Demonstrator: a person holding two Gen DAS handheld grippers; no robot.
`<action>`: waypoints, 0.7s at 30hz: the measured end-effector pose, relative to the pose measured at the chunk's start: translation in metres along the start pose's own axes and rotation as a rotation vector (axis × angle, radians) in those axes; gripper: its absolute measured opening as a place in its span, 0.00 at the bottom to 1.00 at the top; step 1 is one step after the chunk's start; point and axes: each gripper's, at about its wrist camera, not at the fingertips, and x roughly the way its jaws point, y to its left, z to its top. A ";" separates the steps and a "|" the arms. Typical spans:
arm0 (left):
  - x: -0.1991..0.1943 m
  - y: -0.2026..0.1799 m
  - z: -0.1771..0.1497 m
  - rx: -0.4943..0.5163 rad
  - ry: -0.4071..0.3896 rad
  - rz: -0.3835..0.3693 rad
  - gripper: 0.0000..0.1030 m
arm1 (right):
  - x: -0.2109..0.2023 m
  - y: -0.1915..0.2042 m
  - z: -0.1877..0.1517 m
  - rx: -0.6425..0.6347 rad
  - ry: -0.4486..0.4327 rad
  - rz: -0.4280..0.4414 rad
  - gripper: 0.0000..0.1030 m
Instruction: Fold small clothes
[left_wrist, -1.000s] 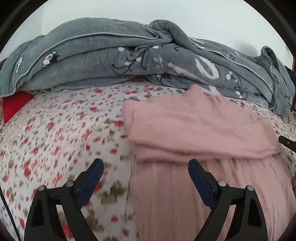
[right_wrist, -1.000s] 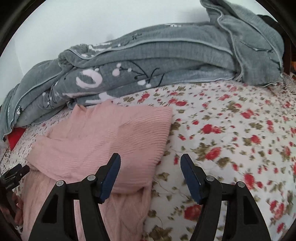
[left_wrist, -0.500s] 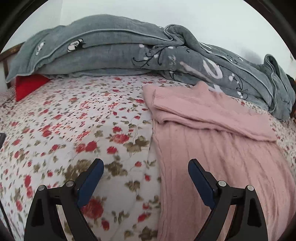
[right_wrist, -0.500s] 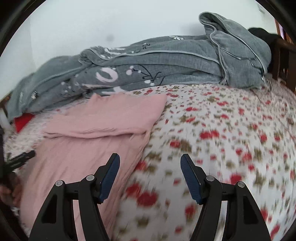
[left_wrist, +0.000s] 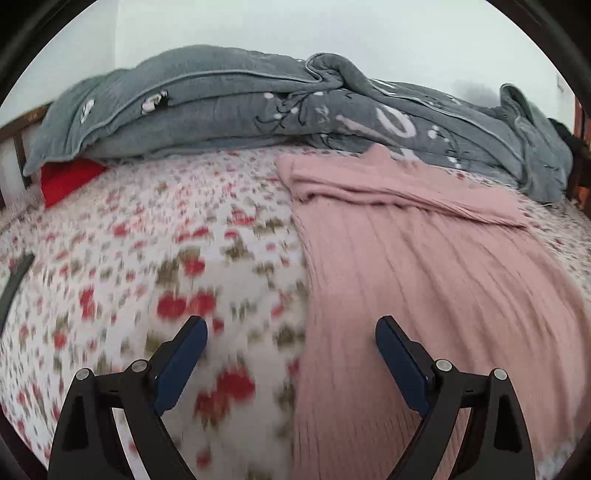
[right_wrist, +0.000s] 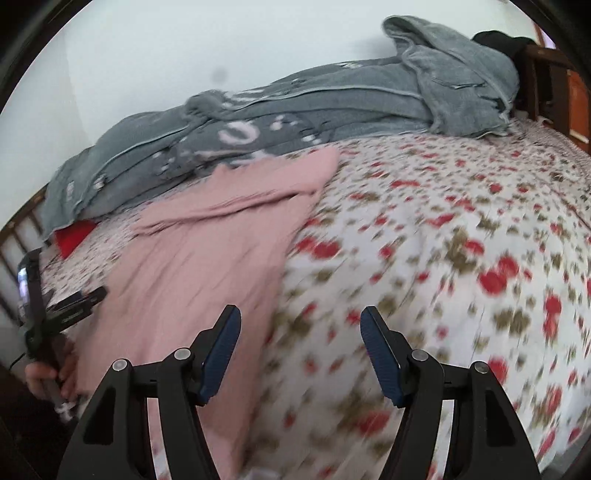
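The pink ribbed knit garment lies flat mid-bed, top folded over near the grey quilt. Soft, light, limp — grip near-edge hem corners. Left tool and right tool — both wide, empty.

Sweater on bedsheet, quilt behind

We see a home bedroom. A bed covered by a floral sheet fills both views. At twelve o'clock a rumpled grey quilt is heaped against a plain pale wall. A wooden bed frame shows at two o'clock in the right view, and a red cushion lies at ten o'clock.
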 end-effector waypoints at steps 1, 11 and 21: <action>-0.007 0.003 -0.005 -0.012 0.022 -0.034 0.89 | -0.006 0.005 -0.005 -0.006 0.001 0.029 0.65; -0.056 0.010 -0.058 -0.033 0.156 -0.189 0.76 | 0.002 0.024 -0.045 0.005 0.079 0.131 0.60; -0.060 0.007 -0.074 -0.020 0.106 -0.190 0.40 | 0.003 0.017 -0.059 -0.005 0.017 0.065 0.29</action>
